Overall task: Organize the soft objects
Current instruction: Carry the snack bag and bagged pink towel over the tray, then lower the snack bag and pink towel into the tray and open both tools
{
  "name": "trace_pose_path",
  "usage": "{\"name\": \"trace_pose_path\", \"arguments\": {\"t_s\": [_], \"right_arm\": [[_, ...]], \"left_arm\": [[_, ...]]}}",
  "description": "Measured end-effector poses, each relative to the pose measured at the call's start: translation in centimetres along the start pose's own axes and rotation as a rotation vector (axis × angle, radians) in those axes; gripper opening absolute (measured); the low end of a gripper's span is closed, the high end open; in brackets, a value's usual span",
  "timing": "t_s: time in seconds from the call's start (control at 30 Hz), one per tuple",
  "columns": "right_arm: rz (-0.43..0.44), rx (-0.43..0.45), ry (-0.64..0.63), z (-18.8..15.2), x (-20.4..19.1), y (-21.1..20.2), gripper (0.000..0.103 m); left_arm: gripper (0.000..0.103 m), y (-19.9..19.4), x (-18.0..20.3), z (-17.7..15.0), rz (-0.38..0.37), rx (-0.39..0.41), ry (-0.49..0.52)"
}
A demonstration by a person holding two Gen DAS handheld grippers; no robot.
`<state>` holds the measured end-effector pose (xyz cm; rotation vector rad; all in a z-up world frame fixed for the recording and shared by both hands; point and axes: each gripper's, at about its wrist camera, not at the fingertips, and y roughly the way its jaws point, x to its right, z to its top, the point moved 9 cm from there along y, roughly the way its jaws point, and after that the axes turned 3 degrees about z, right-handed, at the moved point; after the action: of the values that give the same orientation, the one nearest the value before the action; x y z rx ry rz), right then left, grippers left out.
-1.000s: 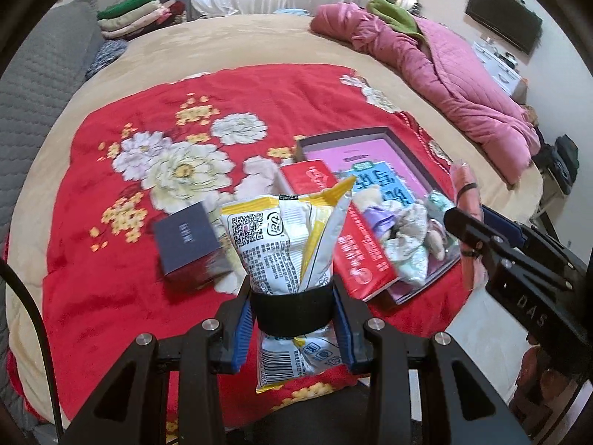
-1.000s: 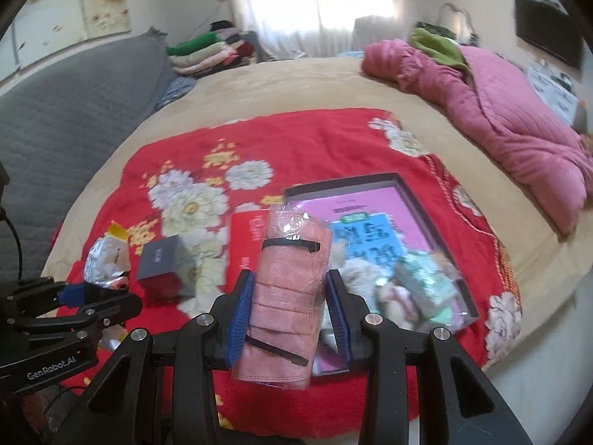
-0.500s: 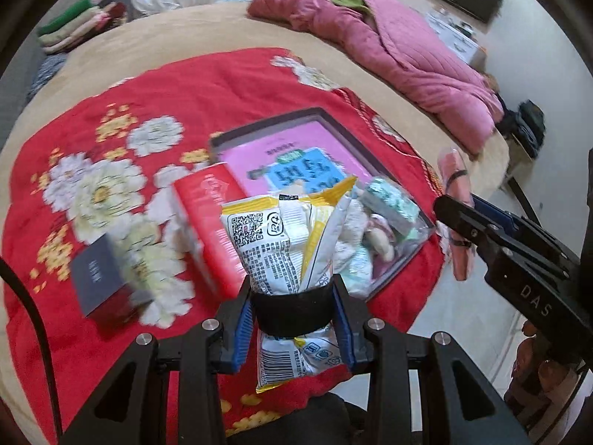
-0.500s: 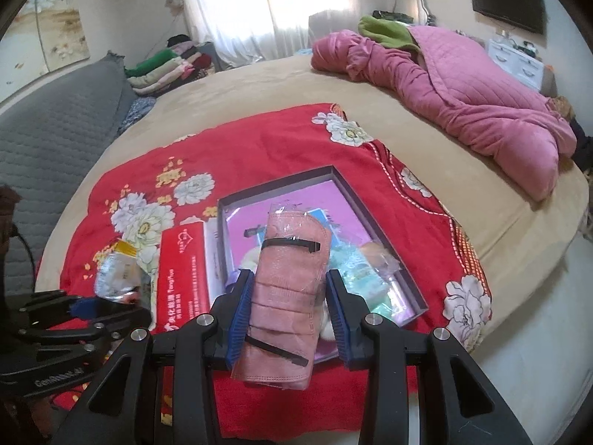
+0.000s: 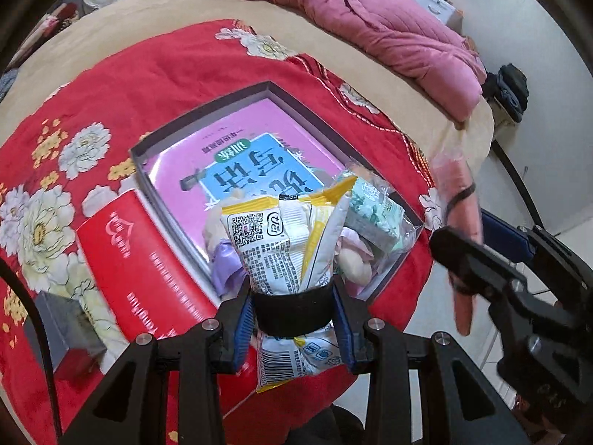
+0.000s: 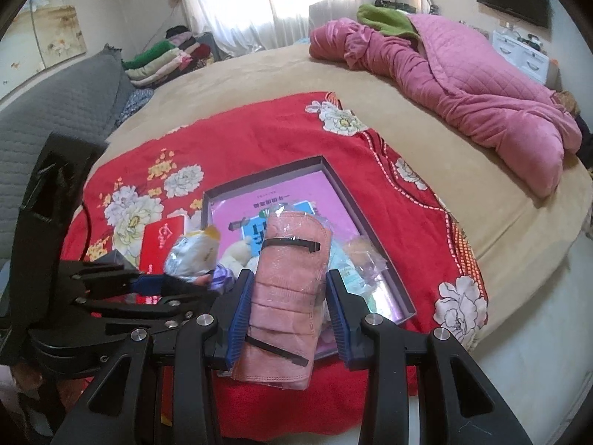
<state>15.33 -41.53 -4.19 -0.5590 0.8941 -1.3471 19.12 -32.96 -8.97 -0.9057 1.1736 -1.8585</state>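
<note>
The bed carries a red floral blanket; on it lies the open shallow box, already part-filled at its near end. From the left claw the box lies at 12 o'clock, directly below and ahead, its long axis running 10 to 4. That claw is clamped on a snack packet marked "Jei" with a QR code. The right claw grips a pink wrapped roll, box at 12 o'clock. Red carton lettering illegible.
</note>
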Motion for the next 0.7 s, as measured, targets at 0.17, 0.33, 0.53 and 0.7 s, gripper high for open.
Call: {"name": "trace_pose_path", "arguments": {"t_s": [0.17,0.33,0.53,0.7], "right_arm": [[0.009,-0.028,0.020,-0.2,0.6,1.3,0.040],[0.025,-0.044,0.042,-0.4,1.2,2.2,0.040],[0.049,-0.070,0.053,-0.7,1.0,3.2,0.040],[0.065,-0.091,0.060,-0.6,0.8,4.3,0.040]], "left_arm": [[0.038,2.1,-0.1,0.0,0.011,-0.042,0.009],[0.039,3.1,-0.2,0.4,0.000,-0.052,0.002],[0.039,3.8,-0.3,0.7,-0.001,-0.055,0.001],[0.039,4.1,-0.7,0.7,0.003,-0.052,-0.003]]}}
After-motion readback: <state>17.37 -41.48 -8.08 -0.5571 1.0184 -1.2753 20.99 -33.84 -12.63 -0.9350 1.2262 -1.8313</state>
